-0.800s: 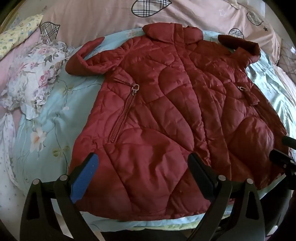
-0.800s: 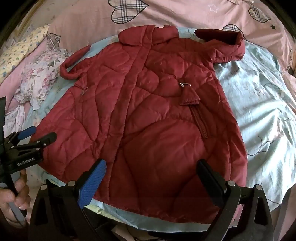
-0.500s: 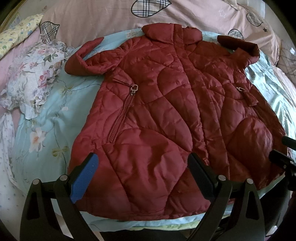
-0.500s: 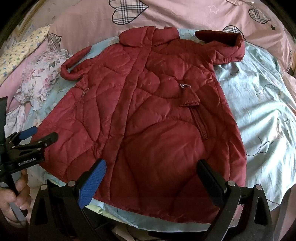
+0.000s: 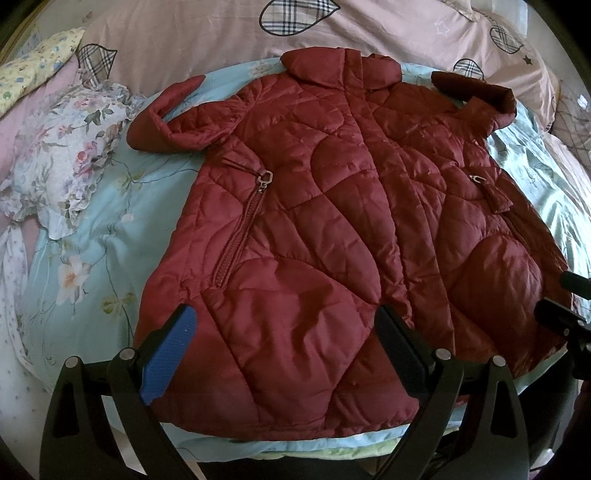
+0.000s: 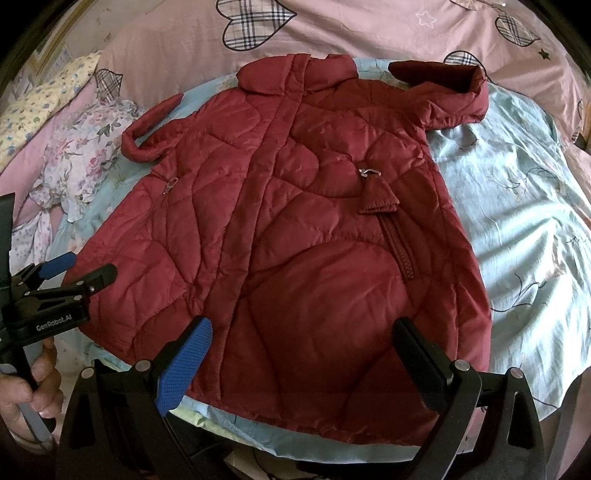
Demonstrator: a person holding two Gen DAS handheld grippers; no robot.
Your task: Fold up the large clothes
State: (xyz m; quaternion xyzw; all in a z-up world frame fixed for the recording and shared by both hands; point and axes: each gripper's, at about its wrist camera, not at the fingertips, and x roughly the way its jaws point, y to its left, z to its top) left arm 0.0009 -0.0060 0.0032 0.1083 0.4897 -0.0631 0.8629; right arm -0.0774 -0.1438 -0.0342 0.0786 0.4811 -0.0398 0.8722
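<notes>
Lying flat on bed, red quilted coat [image 5: 325,229], both hand-held grippers wide open

A bed is seen, spread with a pale blue floral sheet [image 5: 92,236], creased and lit along its right side [image 6: 524,206]. Beyond it a pink cover [image 5: 192,33] printed with plaid hearts [image 6: 258,22] and small stars is laid across the far side. At the left a white cloth with a pink flower print and a frilled edge [image 5: 70,155] is bunched on the sheet. Behind that, at the far left, a yellow cloth with small flowers [image 5: 33,74] is visible.
</notes>
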